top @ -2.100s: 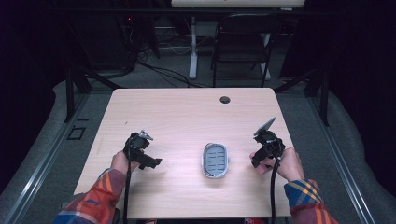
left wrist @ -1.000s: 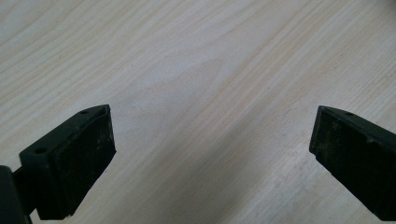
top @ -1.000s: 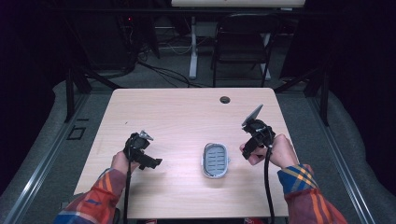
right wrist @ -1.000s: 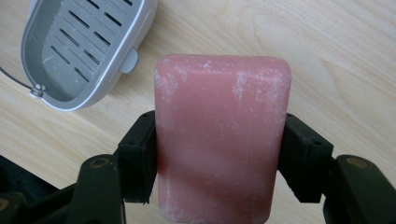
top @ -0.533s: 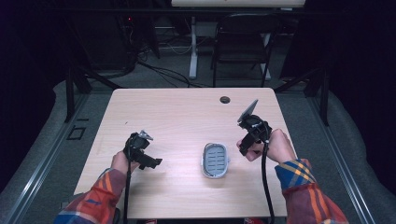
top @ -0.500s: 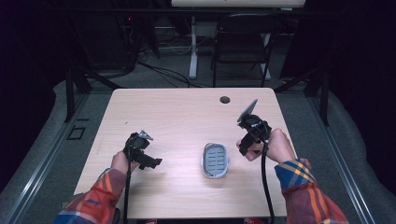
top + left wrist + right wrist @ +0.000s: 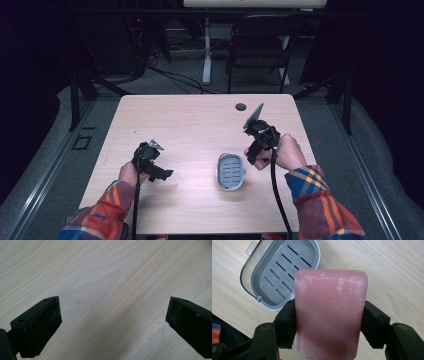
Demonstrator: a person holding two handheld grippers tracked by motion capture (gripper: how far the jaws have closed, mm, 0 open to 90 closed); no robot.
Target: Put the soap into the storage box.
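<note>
A pink soap bar [image 7: 329, 315] is clamped between the right gripper [image 7: 329, 322] jaws, seen just beside the grey soap dish [image 7: 284, 272]. In the high view, the dish [image 7: 231, 171] is seen between both grippers on the table [image 7: 190, 125]. The left gripper [image 7: 113, 322] is spread wide, with nothing held.

A pale wood-grain counter [image 7: 190, 125] carries the scene. A grey soap dish [image 7: 231, 171] with a slotted floor lies flat on it, near the person's edge and right of the middle. A small dark round hole [image 7: 241, 106] sits close to the far edge.
</note>
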